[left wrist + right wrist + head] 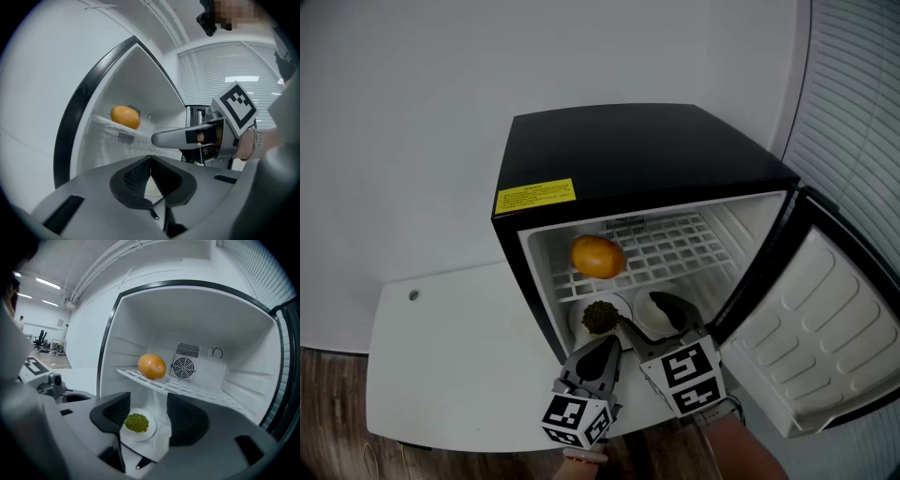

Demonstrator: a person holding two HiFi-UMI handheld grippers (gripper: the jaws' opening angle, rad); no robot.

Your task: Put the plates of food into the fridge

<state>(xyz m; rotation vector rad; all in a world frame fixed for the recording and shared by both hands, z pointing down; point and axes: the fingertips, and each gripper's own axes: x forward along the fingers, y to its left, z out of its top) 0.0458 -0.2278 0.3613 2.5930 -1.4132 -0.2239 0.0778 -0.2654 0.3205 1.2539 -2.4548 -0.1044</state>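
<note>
My right tongs stand apart and empty. The round white plate of green food lies at lower centre, framed between them, inside the black fridge. My left tongs are together, empty.

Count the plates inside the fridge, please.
2. The plate with green food lies bottom left; the second plate lies right of it, partly covered by the right hand-held gripper.

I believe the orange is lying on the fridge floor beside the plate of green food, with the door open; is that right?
Not quite: the orange lies on the wire shelf, above the plate of green food, as the right gripper view shows. The door is open.
</note>
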